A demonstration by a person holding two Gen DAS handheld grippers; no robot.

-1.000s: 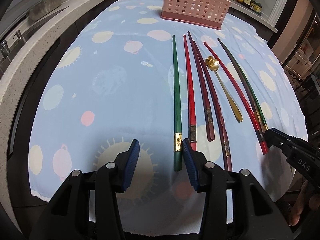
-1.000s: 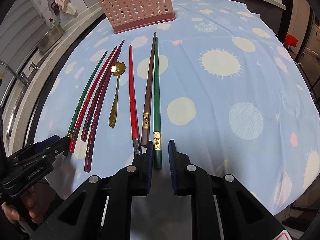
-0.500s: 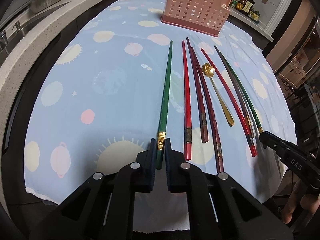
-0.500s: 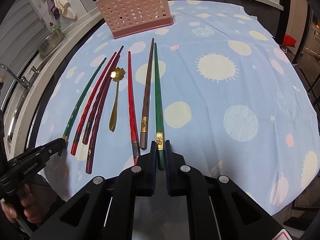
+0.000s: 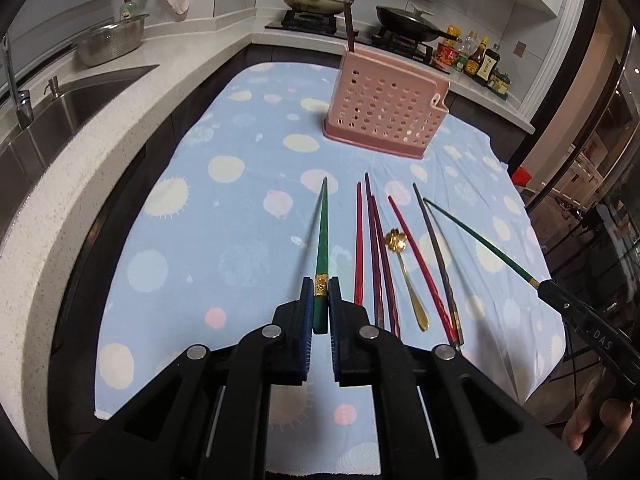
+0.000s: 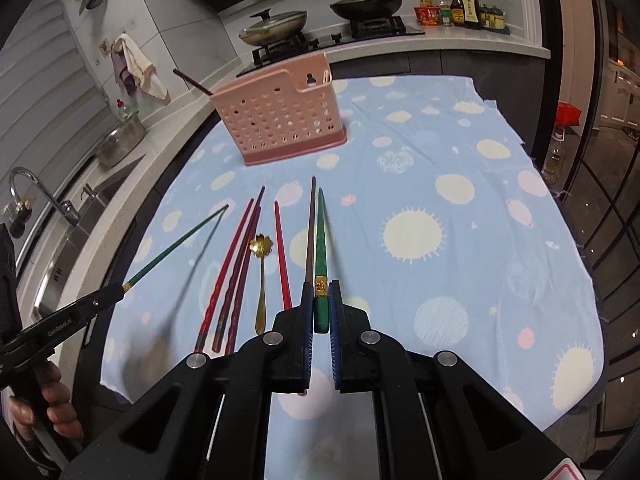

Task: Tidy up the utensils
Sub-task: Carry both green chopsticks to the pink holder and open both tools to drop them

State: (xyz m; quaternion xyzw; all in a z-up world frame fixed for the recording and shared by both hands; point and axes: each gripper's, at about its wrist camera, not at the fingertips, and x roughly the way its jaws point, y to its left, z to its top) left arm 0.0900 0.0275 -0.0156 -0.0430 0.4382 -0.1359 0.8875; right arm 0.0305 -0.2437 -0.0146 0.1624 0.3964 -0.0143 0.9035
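Note:
My left gripper is shut on a green chopstick and holds it lifted above the cloth. My right gripper is shut on a second green chopstick, also lifted; it shows at the right of the left wrist view. Several red, maroon and brown chopsticks and a gold flower spoon lie side by side on the blue cloth. A pink perforated utensil holder stands at the far end with one dark chopstick standing in it.
The blue dotted cloth covers the table. A sink and faucet lie on the left counter. Pans on a stove and sauce bottles stand behind the holder.
Both grippers closed on the green chopsticks and lifted them off the cloth. Both cameras rose and tilted up, bringing the holder and stove into view.

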